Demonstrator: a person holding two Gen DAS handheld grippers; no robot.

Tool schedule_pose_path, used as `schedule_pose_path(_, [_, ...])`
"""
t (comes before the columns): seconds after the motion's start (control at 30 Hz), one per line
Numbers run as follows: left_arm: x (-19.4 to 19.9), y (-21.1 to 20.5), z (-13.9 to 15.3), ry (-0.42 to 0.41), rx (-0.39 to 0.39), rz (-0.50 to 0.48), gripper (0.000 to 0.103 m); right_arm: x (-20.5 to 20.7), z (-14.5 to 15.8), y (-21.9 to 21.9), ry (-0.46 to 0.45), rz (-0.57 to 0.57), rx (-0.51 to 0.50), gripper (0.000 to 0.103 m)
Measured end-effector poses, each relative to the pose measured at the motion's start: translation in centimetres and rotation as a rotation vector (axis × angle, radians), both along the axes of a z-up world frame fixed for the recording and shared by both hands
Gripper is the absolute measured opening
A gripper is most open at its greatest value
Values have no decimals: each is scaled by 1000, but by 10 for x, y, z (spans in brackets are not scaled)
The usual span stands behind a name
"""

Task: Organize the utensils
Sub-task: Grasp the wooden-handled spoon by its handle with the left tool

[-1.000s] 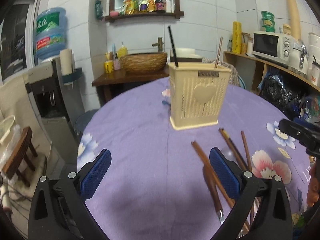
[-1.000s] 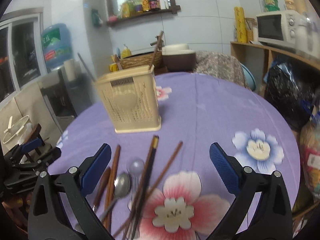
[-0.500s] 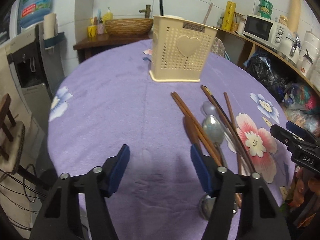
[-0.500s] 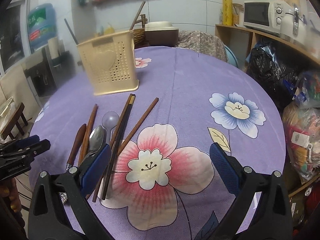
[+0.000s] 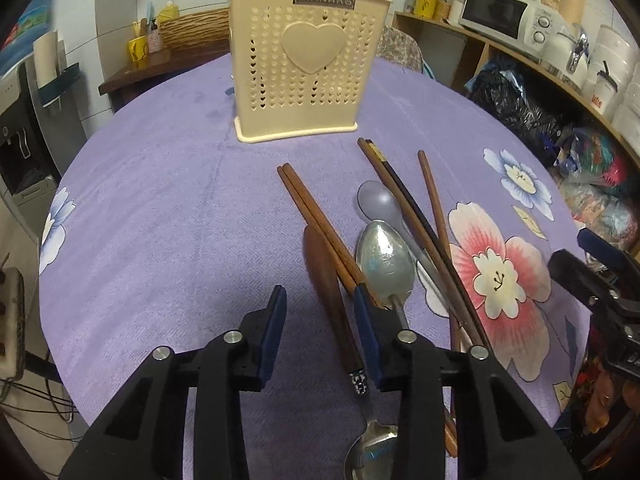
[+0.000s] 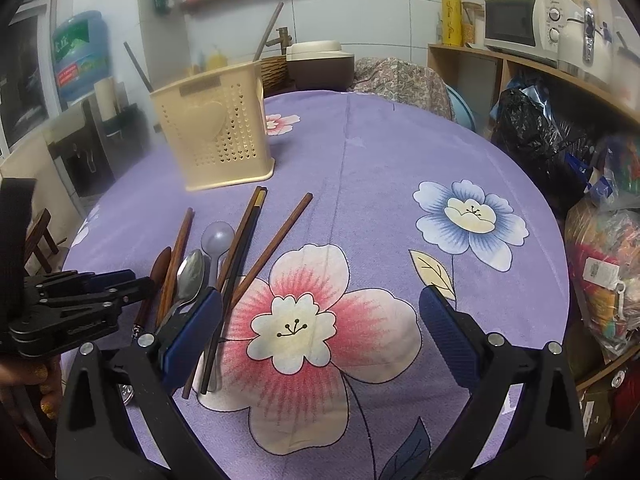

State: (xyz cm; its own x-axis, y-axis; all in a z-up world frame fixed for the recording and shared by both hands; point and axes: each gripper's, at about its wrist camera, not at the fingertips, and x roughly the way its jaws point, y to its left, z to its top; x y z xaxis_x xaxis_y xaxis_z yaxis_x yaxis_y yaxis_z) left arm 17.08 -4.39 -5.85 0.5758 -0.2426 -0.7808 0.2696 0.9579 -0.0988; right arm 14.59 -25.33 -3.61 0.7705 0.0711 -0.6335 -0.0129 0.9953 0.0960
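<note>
A cream utensil holder (image 5: pixel 304 60) with a heart on its front stands on the purple cloth, two sticks poking out of it. In front of it lie several brown chopsticks (image 5: pixel 316 216), a dark wooden spoon (image 5: pixel 320 260), a metal spoon (image 5: pixel 384 260) and a pale plastic spoon (image 5: pixel 376 200). My left gripper (image 5: pixel 319 312) hangs low over the wooden spoon's handle. Its jaws are closing with the handle between them, and a gap still shows on the left side. My right gripper (image 6: pixel 320 296) stands wide open over the pink flower print, its left finger beside the chopsticks.
The round table (image 6: pixel 380 152) carries a flowered purple cloth. Shelves with a microwave (image 6: pixel 516 24) and bags (image 6: pixel 532 120) line the right. A water dispenser (image 6: pixel 80 56) and a small wooden stool (image 6: pixel 40 232) stand at the left.
My left gripper has tipped down and come in low over the utensils, its jaws narrowing from wide open around the wooden spoon. My right gripper dipped earlier and has since held still.
</note>
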Motion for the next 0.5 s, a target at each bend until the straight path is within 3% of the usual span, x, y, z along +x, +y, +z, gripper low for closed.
schedule_pose_path(0.27, [10,-4,-3,4,40,-17,20,1,0,1,6,6,4,97])
schedule_pose_path(0.5, [23,6,-4,-10,71,-41,15,11,-1,5,19,40,9,97])
